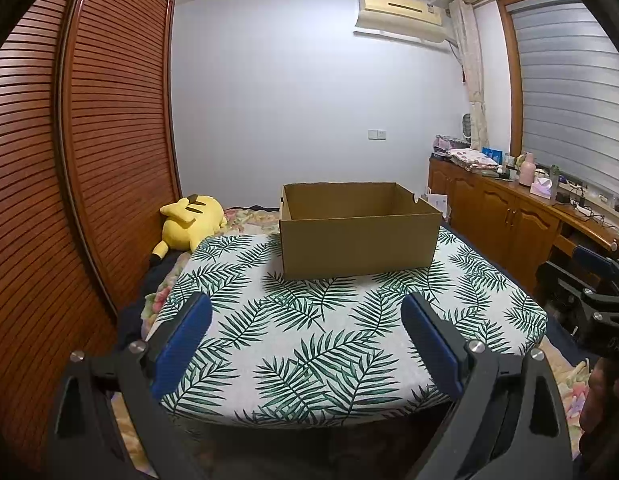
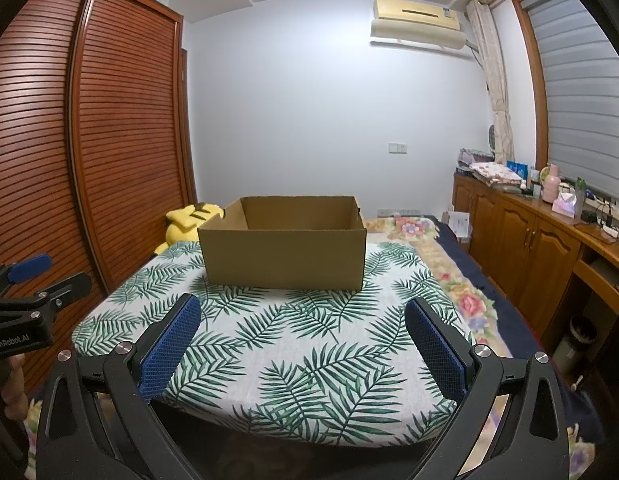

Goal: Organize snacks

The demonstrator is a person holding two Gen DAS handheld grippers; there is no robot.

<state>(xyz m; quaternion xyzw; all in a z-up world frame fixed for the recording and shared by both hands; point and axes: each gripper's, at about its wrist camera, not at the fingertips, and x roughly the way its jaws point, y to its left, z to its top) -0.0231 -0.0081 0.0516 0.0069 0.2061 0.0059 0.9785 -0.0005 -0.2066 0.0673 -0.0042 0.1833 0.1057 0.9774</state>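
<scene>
Slatted wooden wardrobe doors (image 1: 89,140) fill the left side of the room. Beside them a leaf-print cloth (image 1: 329,344) covers a raised surface, and an open cardboard box (image 1: 357,236) stands at its far edge; what lies inside is hidden by its near wall, and no snacks show. Behind the box's left corner lies a yellow plush toy (image 1: 189,220). Left gripper (image 1: 307,340) and right gripper (image 2: 305,340) both hover over the cloth's near edge, fingers spread wide, holding nothing.
</scene>
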